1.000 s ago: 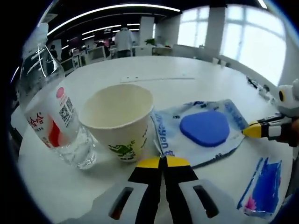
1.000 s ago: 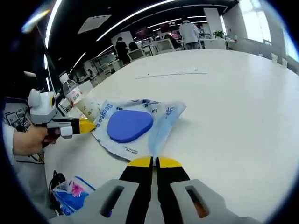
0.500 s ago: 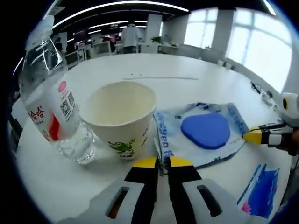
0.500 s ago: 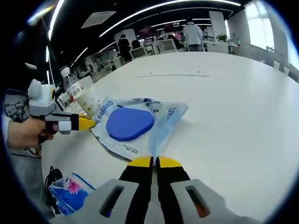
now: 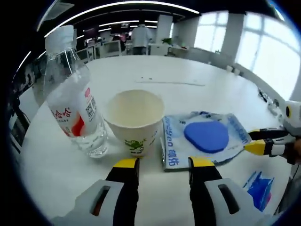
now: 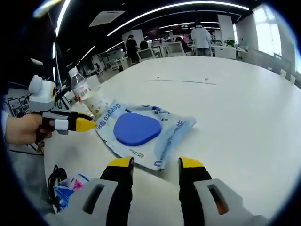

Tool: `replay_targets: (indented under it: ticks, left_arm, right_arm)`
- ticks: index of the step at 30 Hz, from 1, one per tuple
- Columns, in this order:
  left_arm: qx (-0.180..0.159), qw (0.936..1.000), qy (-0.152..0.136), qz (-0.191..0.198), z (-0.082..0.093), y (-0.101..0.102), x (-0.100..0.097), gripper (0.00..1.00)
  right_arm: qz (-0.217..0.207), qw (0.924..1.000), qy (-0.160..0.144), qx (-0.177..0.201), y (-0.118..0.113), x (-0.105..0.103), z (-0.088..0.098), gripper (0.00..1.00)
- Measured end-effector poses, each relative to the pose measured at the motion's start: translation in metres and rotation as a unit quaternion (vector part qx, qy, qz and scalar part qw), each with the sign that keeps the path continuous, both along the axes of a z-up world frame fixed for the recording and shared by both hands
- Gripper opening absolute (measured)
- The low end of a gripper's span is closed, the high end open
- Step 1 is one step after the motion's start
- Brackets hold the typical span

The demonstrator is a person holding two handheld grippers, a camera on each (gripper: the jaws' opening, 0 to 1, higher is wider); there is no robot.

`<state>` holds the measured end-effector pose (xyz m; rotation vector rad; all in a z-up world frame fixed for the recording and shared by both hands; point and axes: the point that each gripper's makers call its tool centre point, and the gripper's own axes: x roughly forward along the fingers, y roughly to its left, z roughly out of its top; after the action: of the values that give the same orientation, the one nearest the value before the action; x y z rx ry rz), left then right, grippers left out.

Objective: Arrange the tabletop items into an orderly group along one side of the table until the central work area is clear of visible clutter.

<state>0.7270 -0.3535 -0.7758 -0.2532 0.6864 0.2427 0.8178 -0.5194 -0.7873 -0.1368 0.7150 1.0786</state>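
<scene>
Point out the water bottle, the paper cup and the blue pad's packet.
Bottle (image 5: pixel 75 110), left gripper view, on its label.
Cup (image 5: pixel 135 129), left gripper view, on its outer wall.
Packet (image 6: pixel 162 139), right gripper view, on its clear wrapper.

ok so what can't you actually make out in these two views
- Small blue packet: left gripper view, cut off by the picture edge; contents unclear.
- Print on the water bottle label and paper cup: left gripper view, too small to read.
- Paper cup in the right gripper view: mostly hidden behind the left gripper.
- Blue pad material: sealed inside its pouch, cannot tell.
</scene>
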Motion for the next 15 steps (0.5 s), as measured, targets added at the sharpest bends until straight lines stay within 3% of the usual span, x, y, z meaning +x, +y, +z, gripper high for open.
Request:
replay_targets:
  ticks: [3,6,15]
  left_arm:
    - [0.013,0.9998,-0.018,0.001,0.011,0.005,0.001,0.44]
    - [-0.01,0.9993,-0.032,0.017,0.017,0.01,0.004,0.5]
    - [-0.007,0.9986,-0.033,0.041,0.032,0.02,-0.012,0.55]
  right_arm:
    - [-0.012,0.9997,0.018,0.013,0.003,-0.001,0.009,0.42]
    - [-0.012,0.9998,0.009,0.016,0.004,0.002,0.016,0.43]
    - [-0.023,0.9992,0.007,0.03,-0.008,0.002,0.036,0.44]
